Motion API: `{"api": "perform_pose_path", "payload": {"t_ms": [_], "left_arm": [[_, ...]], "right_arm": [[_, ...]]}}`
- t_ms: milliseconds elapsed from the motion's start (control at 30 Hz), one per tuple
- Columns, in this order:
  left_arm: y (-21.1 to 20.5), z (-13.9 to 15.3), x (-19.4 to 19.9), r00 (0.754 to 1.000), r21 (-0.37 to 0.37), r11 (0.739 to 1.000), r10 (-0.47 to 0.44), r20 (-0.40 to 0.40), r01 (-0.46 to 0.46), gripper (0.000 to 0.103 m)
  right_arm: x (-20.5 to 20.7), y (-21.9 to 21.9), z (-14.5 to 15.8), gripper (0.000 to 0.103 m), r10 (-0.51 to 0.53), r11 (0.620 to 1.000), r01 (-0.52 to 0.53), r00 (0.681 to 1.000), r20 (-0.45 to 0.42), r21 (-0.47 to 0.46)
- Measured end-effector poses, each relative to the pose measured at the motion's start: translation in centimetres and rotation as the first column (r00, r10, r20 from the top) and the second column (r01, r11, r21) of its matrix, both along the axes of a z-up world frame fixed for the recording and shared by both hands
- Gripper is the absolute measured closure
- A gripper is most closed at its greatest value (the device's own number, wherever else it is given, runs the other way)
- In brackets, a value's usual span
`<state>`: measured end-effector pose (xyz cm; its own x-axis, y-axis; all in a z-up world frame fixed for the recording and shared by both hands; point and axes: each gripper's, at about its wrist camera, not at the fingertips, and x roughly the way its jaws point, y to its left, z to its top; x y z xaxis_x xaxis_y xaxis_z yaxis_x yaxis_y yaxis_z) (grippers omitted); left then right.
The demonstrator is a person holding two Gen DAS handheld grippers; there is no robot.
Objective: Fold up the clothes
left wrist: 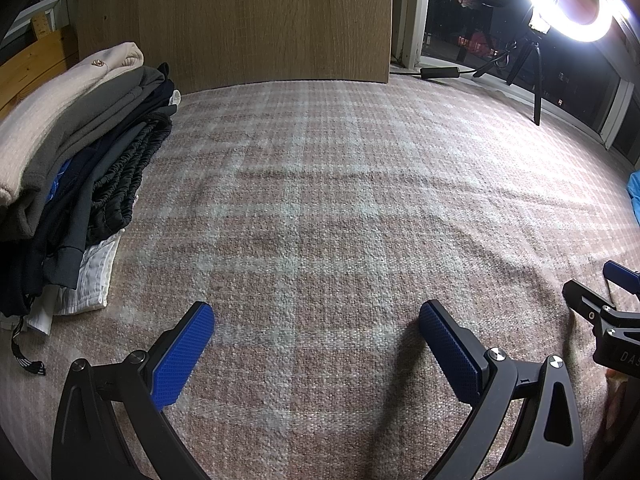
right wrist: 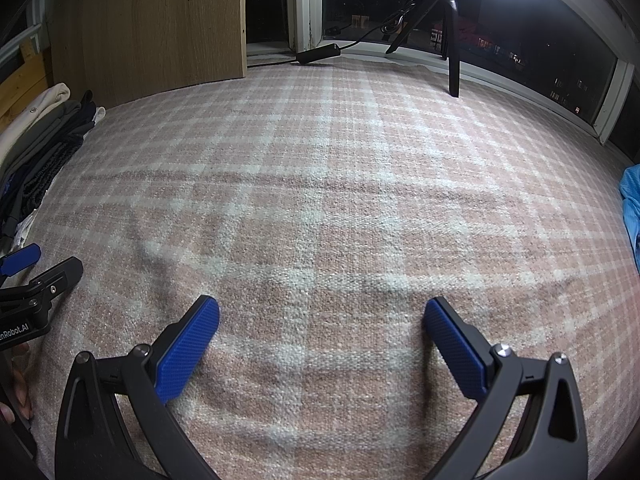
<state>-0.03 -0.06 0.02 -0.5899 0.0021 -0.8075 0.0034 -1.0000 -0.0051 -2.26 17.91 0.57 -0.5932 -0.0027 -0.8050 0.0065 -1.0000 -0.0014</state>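
Note:
A stack of folded clothes lies at the left on the pink plaid blanket: cream on top, then grey, dark and white pieces. It also shows at the left edge of the right wrist view. A blue garment lies at the far right edge; it shows in the left wrist view too. My left gripper is open and empty, low over the blanket. My right gripper is open and empty beside it, to its right.
A wooden panel stands at the back of the blanket. A ring light on a tripod stands at the back right by a dark window, with a cable and black box on the sill.

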Motion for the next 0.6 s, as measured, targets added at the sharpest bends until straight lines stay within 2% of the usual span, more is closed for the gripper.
{"api": "perform_pose_path", "payload": {"t_ms": [300, 400, 500, 600], "left_arm": [[0.1, 0.0, -0.1, 1.000, 0.002, 1.000, 0.009, 0.000, -0.009, 0.000], [-0.2, 0.2, -0.6, 1.000, 0.001, 1.000, -0.002, 0.025, 0.002, 0.000], [-0.4, 0.7, -0.6, 0.998, -0.003, 1.000, -0.004, 0.057, 0.004, 0.004], [-0.6, 2.6, 0.3, 0.999, -0.011, 1.000, -0.023, 0.033, 0.023, 0.004]], "right_arm": [[-0.3, -0.2, -0.3, 0.000, -0.007, 1.000, 0.007, 1.000, 0.015, -0.001], [-0.3, 0.1, -0.2, 0.000, -0.038, 0.999, 0.038, 0.999, 0.038, -0.003], [0.7, 0.6, 0.8, 0.000, -0.082, 0.997, 0.082, 0.995, 0.061, -0.009], [2.6, 1.3, 3.0, 0.000, -0.131, 0.991, 0.131, 0.991, 0.041, -0.014]]}}
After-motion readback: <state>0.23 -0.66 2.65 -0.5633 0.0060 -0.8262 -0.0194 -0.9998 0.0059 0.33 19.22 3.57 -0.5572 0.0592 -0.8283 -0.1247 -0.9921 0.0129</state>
